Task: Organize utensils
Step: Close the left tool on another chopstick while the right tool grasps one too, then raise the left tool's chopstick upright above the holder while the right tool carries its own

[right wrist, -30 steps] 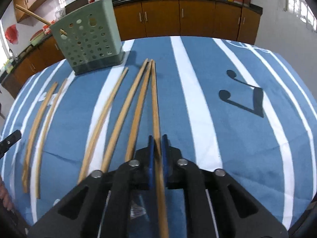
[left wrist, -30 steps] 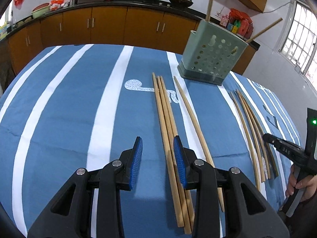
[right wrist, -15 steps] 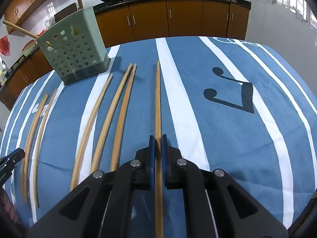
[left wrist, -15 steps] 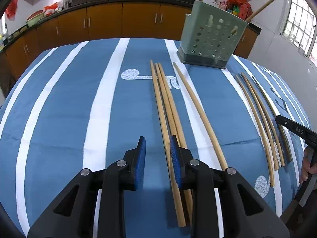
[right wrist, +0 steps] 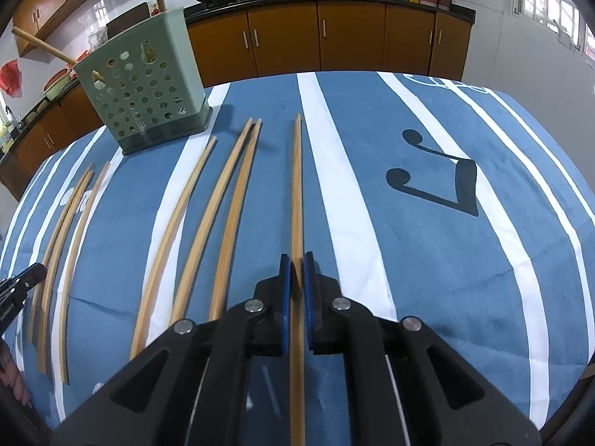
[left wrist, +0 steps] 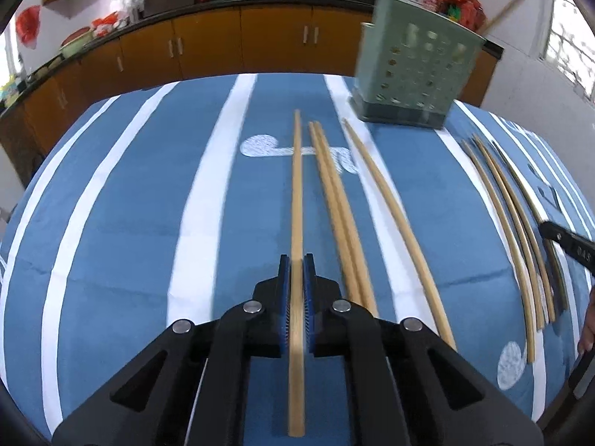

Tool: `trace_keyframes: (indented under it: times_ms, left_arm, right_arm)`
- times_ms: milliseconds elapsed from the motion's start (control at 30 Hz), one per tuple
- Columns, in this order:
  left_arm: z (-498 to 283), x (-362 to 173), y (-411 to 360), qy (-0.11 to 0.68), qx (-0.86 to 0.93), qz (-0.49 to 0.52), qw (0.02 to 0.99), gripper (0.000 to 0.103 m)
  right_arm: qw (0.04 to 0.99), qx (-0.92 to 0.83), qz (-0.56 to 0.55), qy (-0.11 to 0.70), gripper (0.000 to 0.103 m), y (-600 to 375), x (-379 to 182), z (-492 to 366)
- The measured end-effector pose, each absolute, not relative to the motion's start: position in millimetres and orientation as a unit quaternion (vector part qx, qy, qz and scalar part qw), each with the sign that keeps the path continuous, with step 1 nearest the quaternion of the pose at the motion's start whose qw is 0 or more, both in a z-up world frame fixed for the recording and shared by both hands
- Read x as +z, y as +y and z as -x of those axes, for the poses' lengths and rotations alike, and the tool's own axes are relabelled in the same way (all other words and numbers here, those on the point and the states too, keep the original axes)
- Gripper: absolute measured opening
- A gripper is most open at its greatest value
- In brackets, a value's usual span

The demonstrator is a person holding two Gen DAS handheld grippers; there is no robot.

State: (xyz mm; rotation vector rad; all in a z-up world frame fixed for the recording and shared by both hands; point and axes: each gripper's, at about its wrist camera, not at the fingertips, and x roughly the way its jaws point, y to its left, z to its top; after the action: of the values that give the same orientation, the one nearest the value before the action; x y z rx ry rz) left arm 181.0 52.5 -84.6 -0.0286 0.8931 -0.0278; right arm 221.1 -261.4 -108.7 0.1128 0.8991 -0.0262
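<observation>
Chopsticks lie in rows on the blue striped table (left wrist: pixel 130 223). The left gripper (left wrist: pixel 296 286) has just closed its fingers on one chopstick (left wrist: pixel 296 193); the right gripper (right wrist: pixel 296 286) pinches another chopstick (right wrist: pixel 296 193). Picking up looks done. Next, lift both and drop them into the green holder (right wrist: pixel 141 96) behind.

We hold both claws tilted steeply downward. Our left claw (left wrist: pixel 296 260) has just been closing, and its blue pads (left wrist: pixel 284 290) now press on a chopstick (left wrist: pixel 296 186). Our right claw (right wrist: pixel 296 260) is clamped on another chopstick (right wrist: pixel 296 186) between its pads.
</observation>
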Motion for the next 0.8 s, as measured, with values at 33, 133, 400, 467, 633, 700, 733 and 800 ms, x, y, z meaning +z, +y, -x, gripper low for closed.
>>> trace_keyframes:
  times_ms: [33,133,400,467,633,700,733,800]
  left_arm:
    - [-184.9,-84.5,56.9,0.432,-0.007,0.020,0.902,0.007]
    - [-197.3,-84.1,72.9,0.431,0.007,0.045,0.901,0.007]
    - [-203.1,-85.7,89.3,0.418,-0.006,0.086,0.904,0.008]
    - [-203.7,-85.6,90.3,0.418,-0.009,0.092,0.904,0.008]
    - [-204.5,-85.7,92.3,0.417,-0.012,0.101,0.903,0.008]
    - [-204.5,-85.8,92.6,0.417,-0.012,0.101,0.903,0.008]
    - [-204.5,-85.8,92.8,0.417,-0.012,0.102,0.903,0.008]
    - [-204.6,-86.1,93.3,0.417,-0.013,0.106,0.903,0.008]
  right_arm:
    - [0.900,-0.014,-0.055,0.433,0.008,-262.3,-108.7,-223.3]
    - [0.902,-0.018,-0.055,0.428,0.008,-266.5,-109.5,-230.2]
    - [0.907,-0.036,-0.056,0.415,0.008,-277.4,-111.8,-245.1]
    - [0.907,-0.036,-0.056,0.415,0.008,-277.7,-111.5,-245.4]
    - [0.907,-0.036,-0.056,0.415,0.008,-277.4,-111.4,-246.4]
    - [0.907,-0.037,-0.053,0.415,0.008,-276.4,-111.7,-246.7]
    - [0.907,-0.037,-0.053,0.415,0.008,-276.2,-111.9,-246.2]
    - [0.907,-0.036,-0.055,0.415,0.008,-276.4,-111.9,-246.0]
